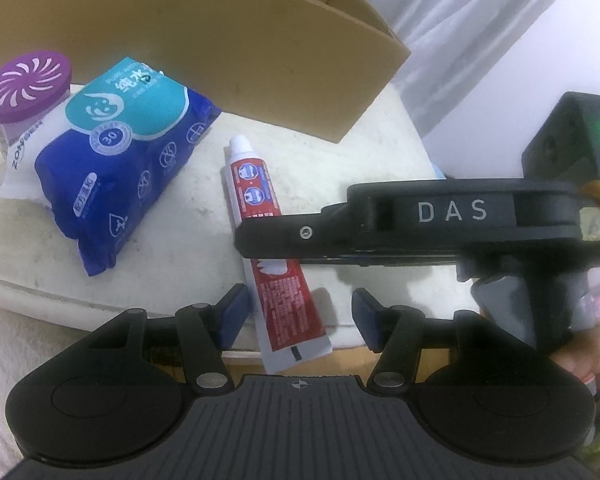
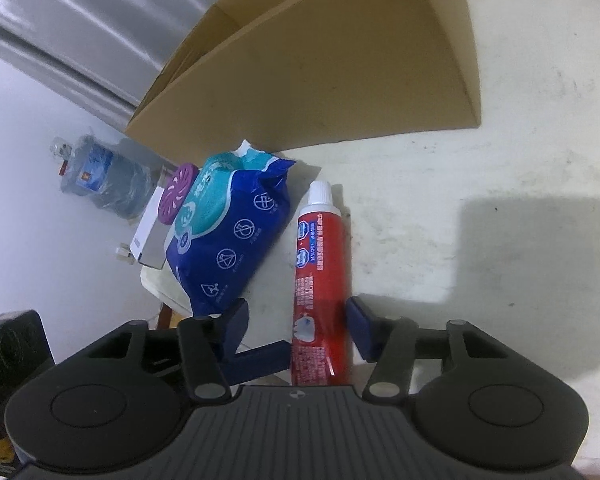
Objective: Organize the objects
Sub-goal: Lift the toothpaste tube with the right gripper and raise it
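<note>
A red toothpaste tube (image 1: 256, 184) with a white cap lies on the white table (image 1: 360, 152), its flat tail sticking out over the front edge. My left gripper (image 1: 298, 308) is open, its blue pads standing on either side of the tail without pressing it. My right gripper (image 1: 260, 240) reaches in from the right and crosses over the tube's middle. In the right wrist view the tube (image 2: 320, 264) runs between the right gripper's (image 2: 298, 312) parted pads. The right pad (image 2: 358, 316) sits close by the tube's edge and the left pad stands well off it.
A blue wet-wipes pack (image 1: 112, 168) (image 2: 228, 240) and a purple-lidded jar (image 1: 24, 84) (image 2: 176, 192) stand left of the tube. A large cardboard box (image 1: 220, 60) (image 2: 320, 80) rises behind them. A water jug (image 2: 104, 176) stands on the floor beyond the table's left edge.
</note>
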`<state>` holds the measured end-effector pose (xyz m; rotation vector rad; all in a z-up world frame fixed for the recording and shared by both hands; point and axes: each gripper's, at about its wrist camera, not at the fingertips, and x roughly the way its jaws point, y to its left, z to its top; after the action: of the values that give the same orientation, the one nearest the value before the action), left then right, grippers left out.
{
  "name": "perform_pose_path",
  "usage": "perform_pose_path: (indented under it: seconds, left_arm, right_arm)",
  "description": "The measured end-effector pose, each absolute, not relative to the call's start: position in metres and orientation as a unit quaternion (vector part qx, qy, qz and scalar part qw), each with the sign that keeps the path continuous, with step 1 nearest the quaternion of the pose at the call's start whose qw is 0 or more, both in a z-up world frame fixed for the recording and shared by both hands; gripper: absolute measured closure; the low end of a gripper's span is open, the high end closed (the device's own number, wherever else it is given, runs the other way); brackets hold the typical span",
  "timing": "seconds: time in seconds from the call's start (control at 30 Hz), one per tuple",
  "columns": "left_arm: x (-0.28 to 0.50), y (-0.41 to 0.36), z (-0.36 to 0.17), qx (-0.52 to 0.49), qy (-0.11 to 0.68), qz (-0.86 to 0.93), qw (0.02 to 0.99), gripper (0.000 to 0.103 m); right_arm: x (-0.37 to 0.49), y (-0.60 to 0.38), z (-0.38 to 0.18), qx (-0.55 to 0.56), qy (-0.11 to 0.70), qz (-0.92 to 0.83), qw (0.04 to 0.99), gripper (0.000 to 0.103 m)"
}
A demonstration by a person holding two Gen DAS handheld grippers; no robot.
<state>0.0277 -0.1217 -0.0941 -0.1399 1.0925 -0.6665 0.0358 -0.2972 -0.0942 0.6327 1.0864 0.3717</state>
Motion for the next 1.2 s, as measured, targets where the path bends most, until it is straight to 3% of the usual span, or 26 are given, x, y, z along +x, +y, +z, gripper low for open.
perform_pose_path:
  seconds: [0.13, 0.2, 1.2]
  left_arm:
    - [0.032, -0.126, -0.096, -0.059, 0.508, -0.306, 0.803, 0.044]
    - [0.035, -0.127, -0.096, -0.059, 0.507, -0.304, 0.805, 0.044]
    - [0.042, -0.139, -0.103, -0.05, 0.485, -0.312, 0.816, 0.043]
  right_arm:
    - [0.037, -0.306, -0.1, 0.313, 0.509, 0.164, 0.785, 0.071]
    - [0.038, -0.31, -0.103, 0.325, 0.511, 0.162, 0.779, 0.075]
    - [0.041, -0.309, -0.116, 0.38, 0.507, 0.188, 0.75, 0.075]
